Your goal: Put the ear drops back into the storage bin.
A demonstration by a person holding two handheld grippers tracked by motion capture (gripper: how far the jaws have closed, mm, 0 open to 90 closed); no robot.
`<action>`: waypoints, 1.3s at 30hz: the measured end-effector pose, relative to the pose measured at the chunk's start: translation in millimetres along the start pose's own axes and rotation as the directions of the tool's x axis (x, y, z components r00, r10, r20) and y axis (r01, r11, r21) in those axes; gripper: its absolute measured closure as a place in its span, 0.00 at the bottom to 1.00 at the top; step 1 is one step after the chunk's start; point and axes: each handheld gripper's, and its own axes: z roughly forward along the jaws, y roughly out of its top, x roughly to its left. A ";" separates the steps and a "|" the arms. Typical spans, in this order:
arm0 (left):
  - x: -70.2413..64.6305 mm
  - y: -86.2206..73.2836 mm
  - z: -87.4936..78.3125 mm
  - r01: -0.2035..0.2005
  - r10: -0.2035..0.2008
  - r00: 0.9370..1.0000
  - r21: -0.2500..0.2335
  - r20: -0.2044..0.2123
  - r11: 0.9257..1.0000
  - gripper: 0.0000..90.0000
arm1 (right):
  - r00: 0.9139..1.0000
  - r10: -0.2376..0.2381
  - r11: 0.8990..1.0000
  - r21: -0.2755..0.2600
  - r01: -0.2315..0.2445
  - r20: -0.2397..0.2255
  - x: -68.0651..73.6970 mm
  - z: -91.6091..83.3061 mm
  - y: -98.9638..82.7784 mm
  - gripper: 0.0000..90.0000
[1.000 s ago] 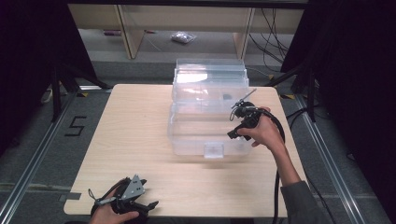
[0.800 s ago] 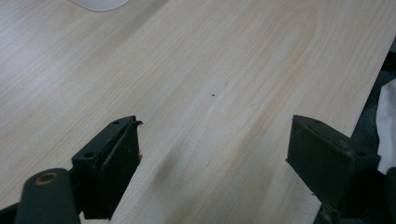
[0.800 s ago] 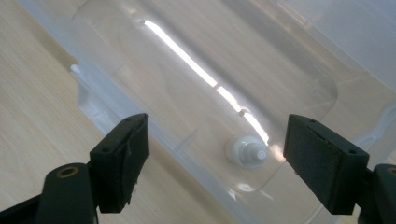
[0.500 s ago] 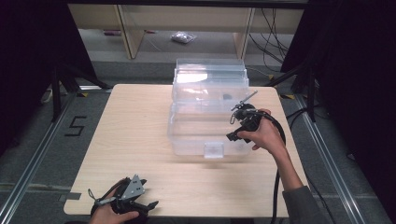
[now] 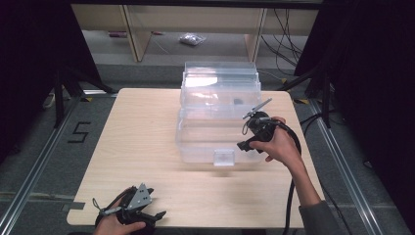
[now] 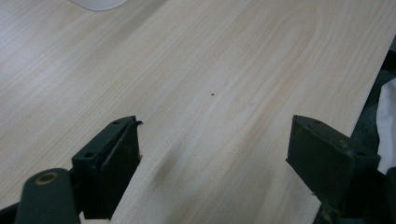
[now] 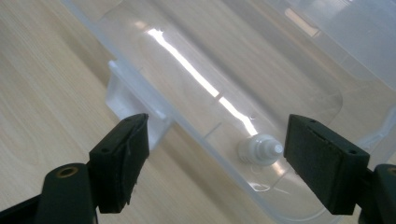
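Near the desk's (image 5: 137,127) right edge, the right gripper (image 7: 212,154) hangs over the clear box (image 5: 218,110), jaws wide. Inside lies a small white bottle (image 7: 259,150). By the front left corner, the left gripper (image 6: 212,154) rests, jaws wide, holding nothing.

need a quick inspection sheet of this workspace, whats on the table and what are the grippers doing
surface: light wooden table, bare apart from the bin
job's things: clear plastic bin with its lid open at the back; small white bottle lying inside
clutter: nothing seen on the table
grippers: left gripper open over bare wood at the near edge; right gripper open, above the bin's right front corner, jaws apart over the bottle
cables: black cable trailing from the right gripper
surroundings: grey floor, wooden shelf unit behind, small bag on the floor
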 end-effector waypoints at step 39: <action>-0.7 -0.5 0.4 0.017 -0.017 1.000 0.000 -0.001 1.000 0.18 | 0.997 -0.061 0.988 -0.143 0.054 -0.043 30.6 -1.3 -37.6 0.25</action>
